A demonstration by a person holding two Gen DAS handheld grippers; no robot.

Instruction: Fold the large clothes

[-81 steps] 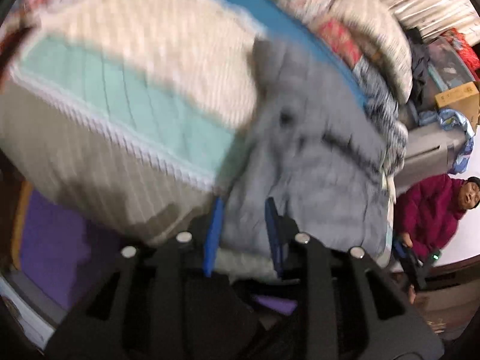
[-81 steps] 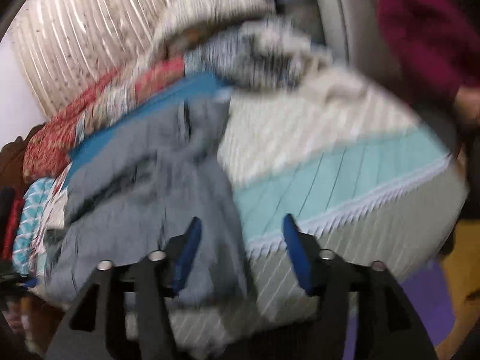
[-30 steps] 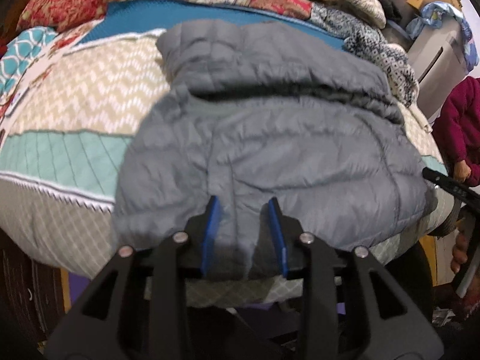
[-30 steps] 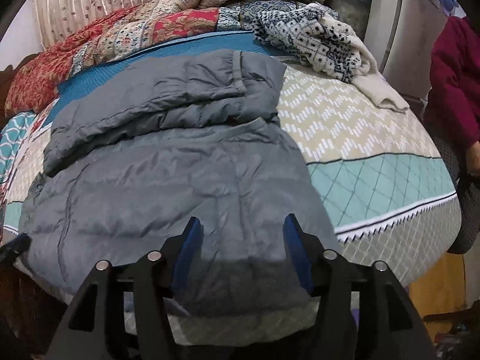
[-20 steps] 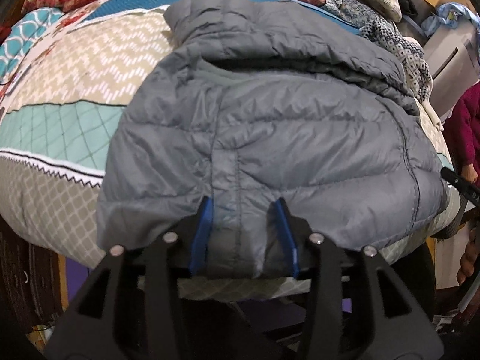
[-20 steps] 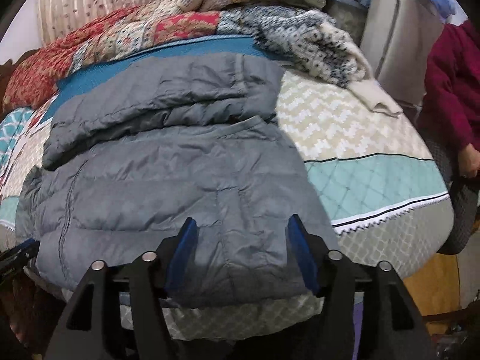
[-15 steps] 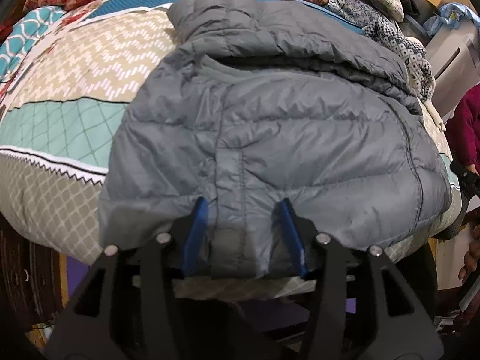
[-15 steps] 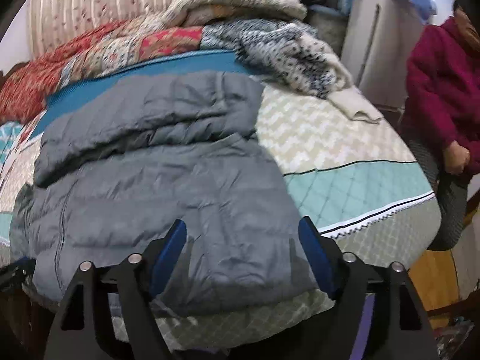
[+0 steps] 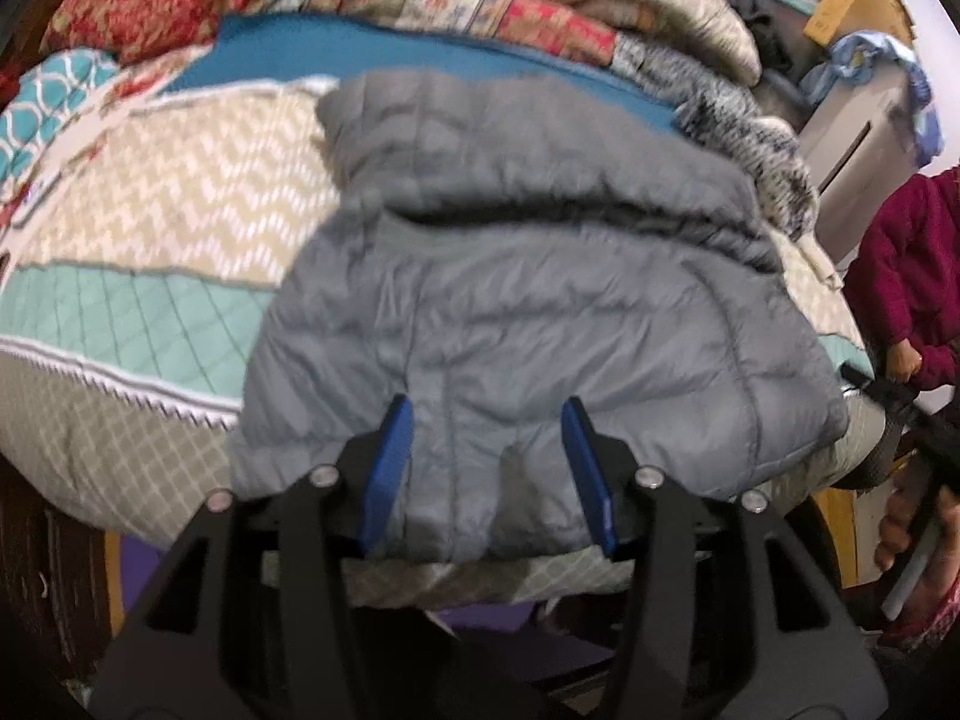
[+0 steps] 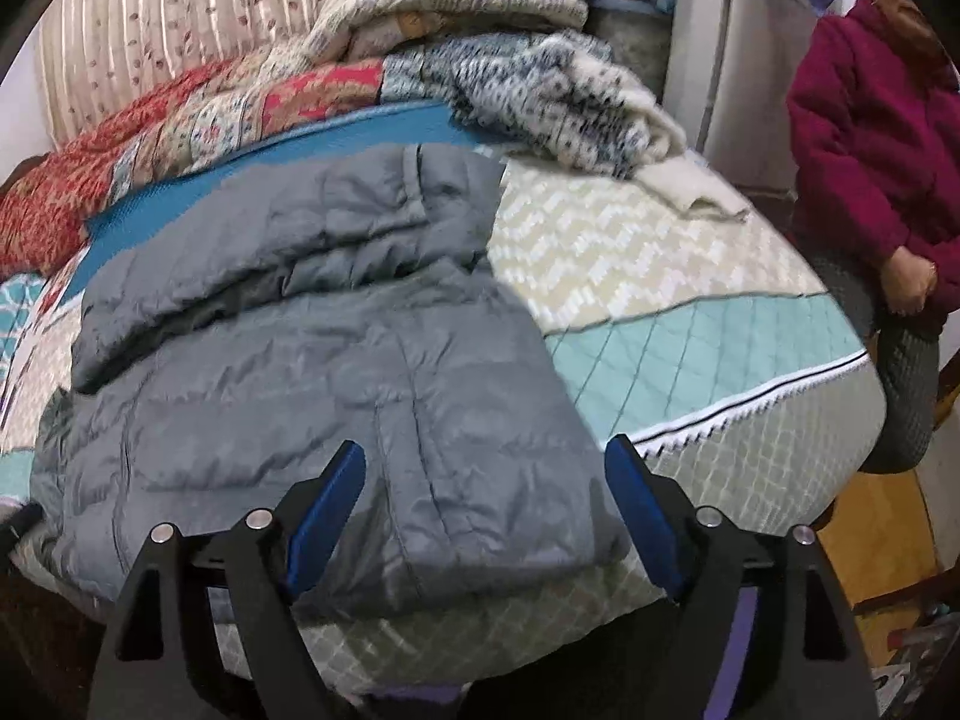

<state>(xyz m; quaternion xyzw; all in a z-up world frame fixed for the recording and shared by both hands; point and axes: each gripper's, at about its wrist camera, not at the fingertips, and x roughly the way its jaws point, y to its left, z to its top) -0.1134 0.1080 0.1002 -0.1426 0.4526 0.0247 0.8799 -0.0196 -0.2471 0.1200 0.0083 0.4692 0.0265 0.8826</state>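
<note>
Both claws are hanging spread over the near hem of the grey puffer jacket (image 9: 528,312), pinching nothing: left claw (image 9: 487,471), right claw (image 10: 483,507). It is lying folded on the quilted bed (image 10: 690,324). Its sleeves are lying tucked out of sight, and the claw frames are hiding its nearest edge.

A plain grey quilted jacket (image 10: 312,372) is lying on a bedspread (image 10: 648,276) that is showing a beige-and-white zigzag band, then a teal diamond-quilted band edged in white. Behind the jacket a solid blue strip (image 9: 336,54) is showing, and beyond that a red floral patchwork quilt (image 10: 180,120) and a navy-and-white speckled knit (image 10: 558,96). Right of the jacket, a person's magenta sleeve (image 10: 864,138) is glowing, while blue pads (image 10: 327,507) are framing its hem.
</note>
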